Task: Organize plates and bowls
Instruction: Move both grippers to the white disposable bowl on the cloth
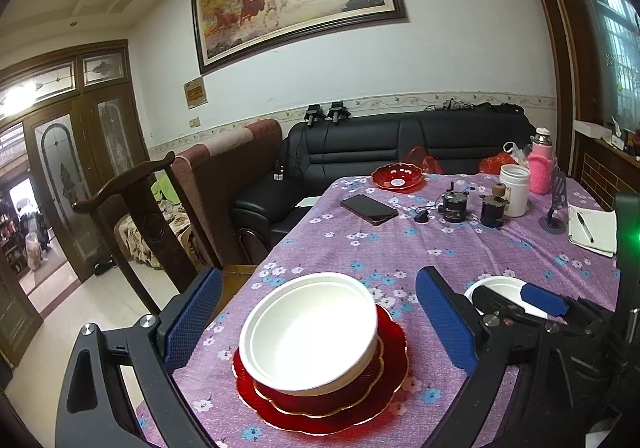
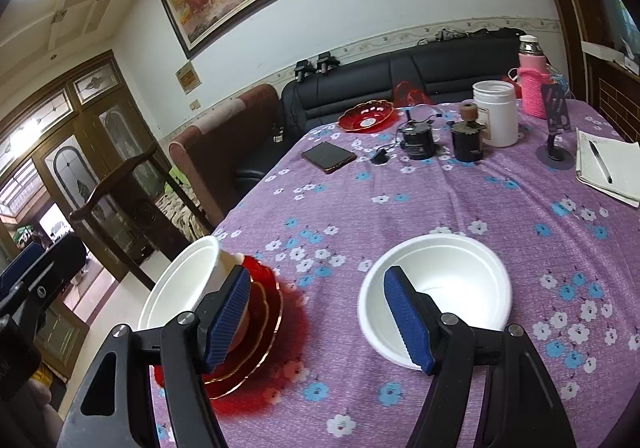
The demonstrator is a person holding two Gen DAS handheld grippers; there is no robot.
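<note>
A stack sits near the table's left edge: white bowls nested on red plates. My left gripper is open, its blue pads either side of the stack, empty. The stack also shows in the right wrist view, on red plates. A single white bowl lies on the cloth to its right. My right gripper is open; its right finger hangs over that bowl's near rim, its left finger is by the stack. The single bowl shows in the left view, partly hidden by the right gripper.
A red scalloped dish sits at the far end. A phone, small dark jars, a white canister, a pink bottle and a notebook with pen lie farther back. A wooden chair stands left of the table.
</note>
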